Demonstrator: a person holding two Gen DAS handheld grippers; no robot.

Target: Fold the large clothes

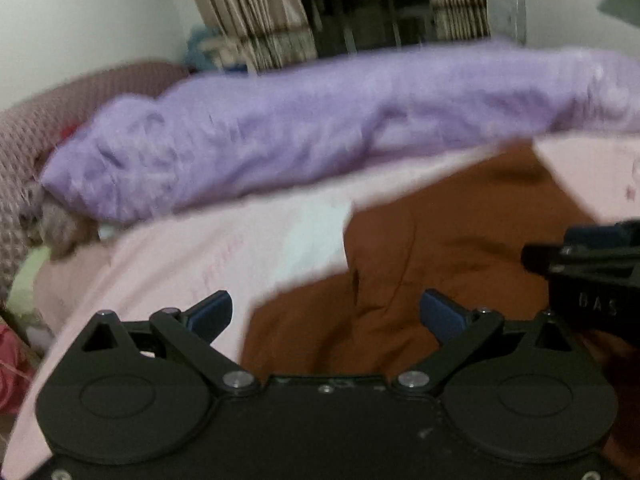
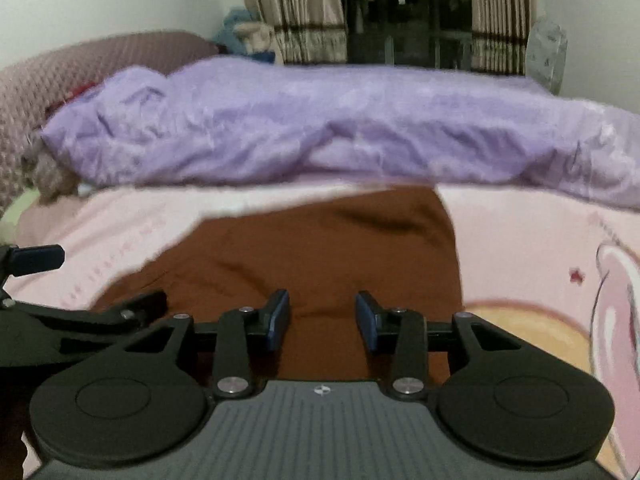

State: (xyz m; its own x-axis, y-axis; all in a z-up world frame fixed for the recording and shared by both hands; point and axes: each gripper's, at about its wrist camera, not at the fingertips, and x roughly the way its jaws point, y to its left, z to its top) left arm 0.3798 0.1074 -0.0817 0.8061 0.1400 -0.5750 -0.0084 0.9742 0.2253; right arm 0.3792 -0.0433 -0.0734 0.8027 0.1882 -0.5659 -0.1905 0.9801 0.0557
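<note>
A rust-brown garment lies spread on a pink bed sheet; it also shows in the right wrist view. My left gripper is open wide and empty, hovering over the garment's left edge. My right gripper is open and empty, just above the garment's near part. The right gripper's body shows at the right edge of the left wrist view. The left gripper's fingers show at the left edge of the right wrist view.
A rolled purple duvet lies across the bed behind the garment. A mauve quilted headboard is at the left. Striped curtains and a dark window stand at the back. The sheet has a cartoon print at the right.
</note>
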